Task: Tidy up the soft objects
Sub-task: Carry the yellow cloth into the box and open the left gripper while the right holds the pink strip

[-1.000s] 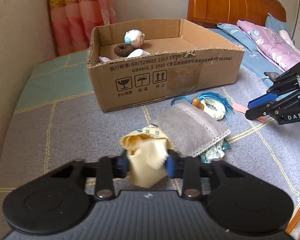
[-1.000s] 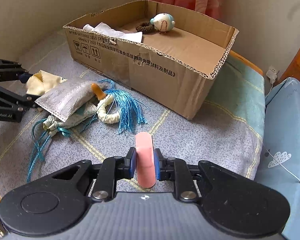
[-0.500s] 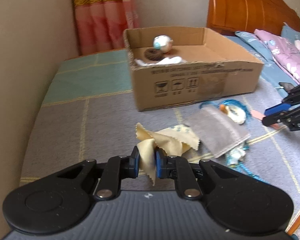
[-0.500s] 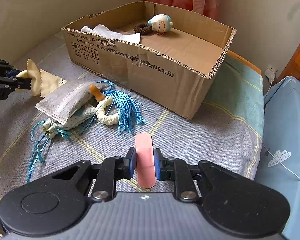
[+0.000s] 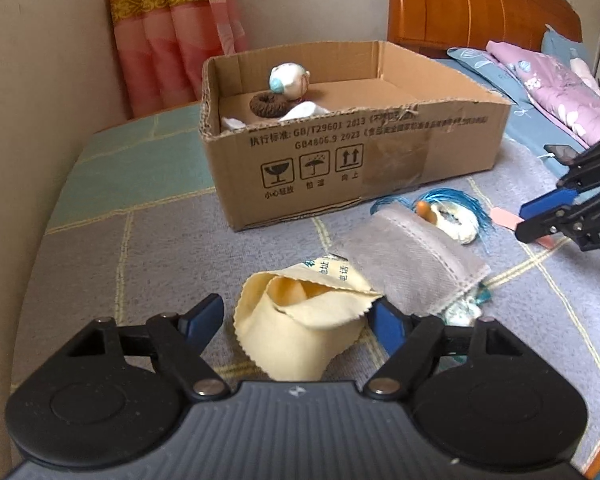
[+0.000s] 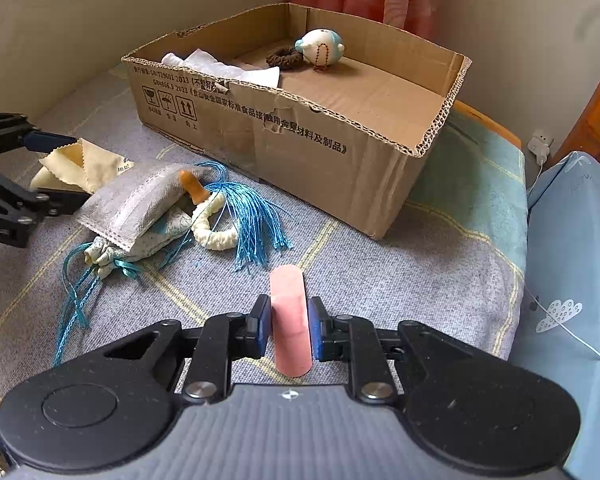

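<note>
Grey checked bedding (image 6: 380, 276) carries a cardboard box (image 6: 300, 128) and a loose pile beside it. Sorting looks midway: the left gripper (image 5: 298, 320) hovers low, jaws wide around a crumpled yellow cloth (image 5: 300, 320); they need to close on it. The right gripper (image 6: 288, 330), level and near the box, pinches a pink strip (image 6: 290, 320), ready to go in the box.
</note>
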